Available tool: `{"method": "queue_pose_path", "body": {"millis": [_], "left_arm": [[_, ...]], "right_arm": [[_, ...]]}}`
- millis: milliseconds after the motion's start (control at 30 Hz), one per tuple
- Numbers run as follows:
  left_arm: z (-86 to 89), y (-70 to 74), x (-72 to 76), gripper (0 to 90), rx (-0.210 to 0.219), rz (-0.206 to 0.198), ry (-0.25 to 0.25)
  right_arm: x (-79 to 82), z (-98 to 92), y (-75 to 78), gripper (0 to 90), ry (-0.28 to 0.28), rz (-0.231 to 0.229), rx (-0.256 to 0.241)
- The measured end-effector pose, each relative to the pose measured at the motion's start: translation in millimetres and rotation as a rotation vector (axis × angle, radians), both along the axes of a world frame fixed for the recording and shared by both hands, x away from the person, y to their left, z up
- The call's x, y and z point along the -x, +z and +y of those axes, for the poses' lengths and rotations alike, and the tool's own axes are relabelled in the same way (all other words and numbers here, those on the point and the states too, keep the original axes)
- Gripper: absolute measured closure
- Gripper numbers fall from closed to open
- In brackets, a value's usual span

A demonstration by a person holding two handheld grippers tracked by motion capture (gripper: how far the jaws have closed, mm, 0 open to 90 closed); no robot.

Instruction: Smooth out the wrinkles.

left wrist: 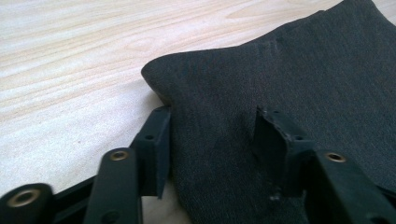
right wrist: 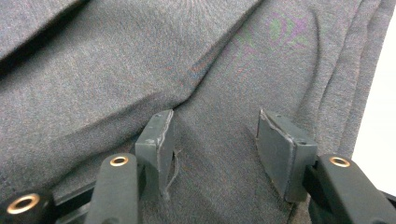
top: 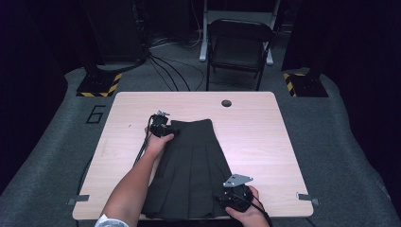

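Skirt (top: 191, 170) laid lengthwise, waistband far, hem near. Left gripper (left wrist: 212, 140) and right gripper (right wrist: 215, 149) spread wide, fabric straddled, ungripped.

A pale wooden desk (top: 265, 142) fills the middle of the frame, with a round cable hole (top: 226, 103) near its far edge. Beyond it, at upper centre, stands a dark folding chair (top: 239, 47). Black cables (top: 165, 66) trail across the grey floor (top: 340, 142), and yellow-black striped bases (top: 98, 85) sit at upper left and upper right.
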State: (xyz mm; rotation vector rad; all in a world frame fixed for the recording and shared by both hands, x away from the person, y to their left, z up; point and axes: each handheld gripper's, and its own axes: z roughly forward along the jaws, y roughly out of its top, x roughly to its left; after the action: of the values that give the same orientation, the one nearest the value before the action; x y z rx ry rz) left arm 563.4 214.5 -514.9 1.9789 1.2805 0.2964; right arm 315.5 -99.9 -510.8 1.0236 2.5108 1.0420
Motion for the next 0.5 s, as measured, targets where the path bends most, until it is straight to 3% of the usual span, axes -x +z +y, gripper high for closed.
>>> {"method": "queue_pose_path", "body": {"millis": [267,500], "left_arm": [[-1.9,1.3,0.6,67.2,-0.042,-0.003,0.003],[-6.3,1.8,2.4,78.8,-0.041,-0.012,0.008]], "right_arm": [[-0.9,1.1,-1.0,45.9,-0.001,0.004,-0.002],[-0.4,2.1,-1.0,45.9,-0.006,0.016,0.003]]}}
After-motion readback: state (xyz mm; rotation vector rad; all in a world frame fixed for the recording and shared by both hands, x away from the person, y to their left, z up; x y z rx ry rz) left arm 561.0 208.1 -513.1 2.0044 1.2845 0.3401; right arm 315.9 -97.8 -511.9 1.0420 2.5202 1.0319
